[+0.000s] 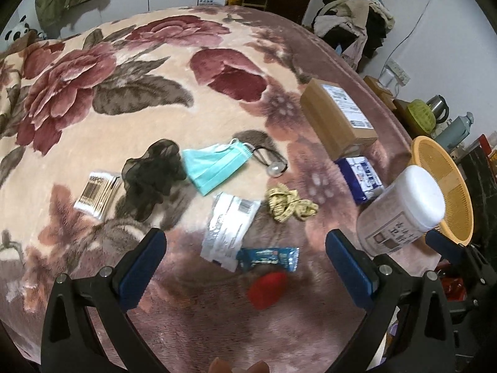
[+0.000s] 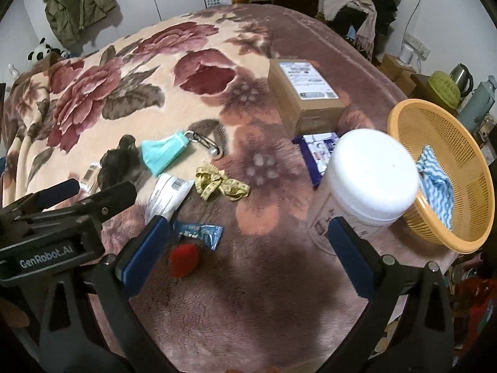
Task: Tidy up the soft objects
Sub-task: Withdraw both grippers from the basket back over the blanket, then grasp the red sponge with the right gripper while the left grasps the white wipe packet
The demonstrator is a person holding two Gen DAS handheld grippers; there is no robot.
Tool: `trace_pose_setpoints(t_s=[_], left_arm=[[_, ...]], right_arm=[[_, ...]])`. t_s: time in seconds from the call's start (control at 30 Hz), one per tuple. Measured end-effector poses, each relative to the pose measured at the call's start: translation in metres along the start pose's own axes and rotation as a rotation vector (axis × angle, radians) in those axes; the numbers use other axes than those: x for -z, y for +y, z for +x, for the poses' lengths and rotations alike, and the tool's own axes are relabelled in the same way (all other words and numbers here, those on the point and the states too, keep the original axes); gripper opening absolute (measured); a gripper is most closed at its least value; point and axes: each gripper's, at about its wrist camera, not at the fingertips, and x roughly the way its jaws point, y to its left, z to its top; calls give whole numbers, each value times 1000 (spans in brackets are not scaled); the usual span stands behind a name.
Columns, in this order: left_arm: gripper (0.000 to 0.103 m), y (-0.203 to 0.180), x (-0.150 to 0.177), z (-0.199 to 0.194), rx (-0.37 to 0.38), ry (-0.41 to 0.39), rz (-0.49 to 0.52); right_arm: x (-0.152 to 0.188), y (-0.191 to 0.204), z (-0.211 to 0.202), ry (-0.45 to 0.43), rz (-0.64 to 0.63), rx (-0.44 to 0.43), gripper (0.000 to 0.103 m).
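Observation:
Soft items lie on the floral blanket: a teal face mask [image 1: 214, 164] [image 2: 163, 152], a dark sheer scrunchie [image 1: 152, 174] [image 2: 116, 164], a yellow tape measure [image 1: 290, 205] [image 2: 220, 185] and a red pompom [image 1: 267, 290] [image 2: 184, 259]. An orange basket [image 2: 475, 205] [image 1: 456, 199] at the right holds a blue-white cloth [image 2: 435, 183]. My left gripper [image 1: 245, 267] is open above the pompom and a blue snack packet [image 1: 268, 258]. My right gripper [image 2: 245, 255] is open and empty, right of the pompom.
A white-lidded jar [image 2: 369, 180] [image 1: 403, 208] stands beside the basket. A cardboard box [image 2: 306, 93], a tissue pack [image 2: 316, 152], a white wrapped pack [image 1: 228, 227], cotton swabs [image 1: 98, 194] and a hair tie with a pearl [image 1: 273, 164] also lie on the bed.

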Motion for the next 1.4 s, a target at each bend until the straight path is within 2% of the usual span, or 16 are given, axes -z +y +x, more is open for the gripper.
trace_pose_setpoints(t_s=[0.6, 1.07, 1.4], left_arm=[[103, 43, 10, 23, -37, 43, -52], [103, 75, 26, 24, -67, 62, -79], [103, 102, 41, 41, -83, 107, -128]], right_arm=[[8, 28, 31, 63, -35, -17, 103], [20, 44, 44, 92, -52, -29, 103], [31, 48, 63, 130, -57, -42, 103]])
